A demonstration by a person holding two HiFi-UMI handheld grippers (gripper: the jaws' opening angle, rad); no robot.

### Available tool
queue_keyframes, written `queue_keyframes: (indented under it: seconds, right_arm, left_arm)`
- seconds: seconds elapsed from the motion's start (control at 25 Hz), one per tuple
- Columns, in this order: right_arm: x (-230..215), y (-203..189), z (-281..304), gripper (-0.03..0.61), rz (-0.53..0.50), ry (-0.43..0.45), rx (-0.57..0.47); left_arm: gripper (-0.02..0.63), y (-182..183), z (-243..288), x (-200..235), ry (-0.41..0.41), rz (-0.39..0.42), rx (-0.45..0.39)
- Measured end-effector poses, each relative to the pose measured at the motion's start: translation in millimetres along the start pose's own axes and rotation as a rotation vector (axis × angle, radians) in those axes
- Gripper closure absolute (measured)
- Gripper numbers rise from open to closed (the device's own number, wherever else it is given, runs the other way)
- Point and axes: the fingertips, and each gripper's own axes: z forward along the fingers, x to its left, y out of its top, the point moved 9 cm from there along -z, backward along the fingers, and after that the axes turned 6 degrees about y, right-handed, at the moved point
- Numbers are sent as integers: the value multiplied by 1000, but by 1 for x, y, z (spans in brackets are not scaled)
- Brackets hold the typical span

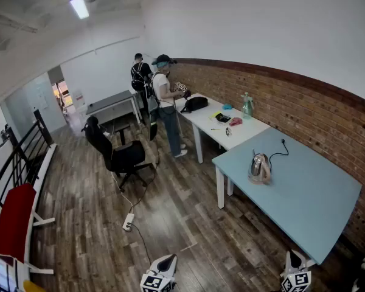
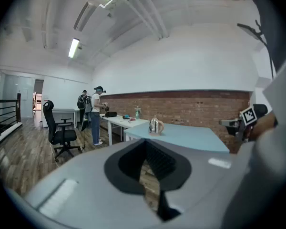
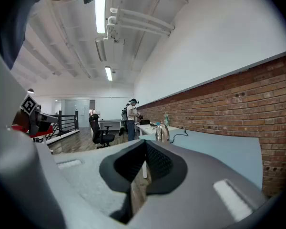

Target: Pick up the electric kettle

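Observation:
The electric kettle [image 1: 260, 167], shiny steel with a tan handle, stands upright on the light-blue table [image 1: 316, 193], its black cord trailing toward the brick wall. Both grippers are far from it, low at the near edge of the head view: my left gripper [image 1: 164, 266] over the wood floor, my right gripper [image 1: 295, 263] by the table's near corner. In the left gripper view the kettle [image 2: 155, 125] sits small beyond the left gripper [image 2: 145, 165], whose jaws are shut with nothing between them. The right gripper view shows the kettle [image 3: 162, 133] ahead of the right gripper [image 3: 142, 168], likewise shut and empty.
A white table [image 1: 246, 128] beyond the blue one carries a black bag [image 1: 195, 103], a green bottle [image 1: 247, 105] and several small items. Two people [image 1: 164, 102] stand at its far end. A black office chair [image 1: 112, 152], a power strip [image 1: 128, 222] and a red bench [image 1: 12, 221] occupy the floor.

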Motion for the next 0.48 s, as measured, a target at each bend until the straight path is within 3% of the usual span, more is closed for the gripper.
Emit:
queue_keyframes:
  seconds: [0.48]
  right_arm:
    - [-30,10,10,577,-11,34,-12]
  left_arm:
    - [612,17,15,-22,33,40,-22]
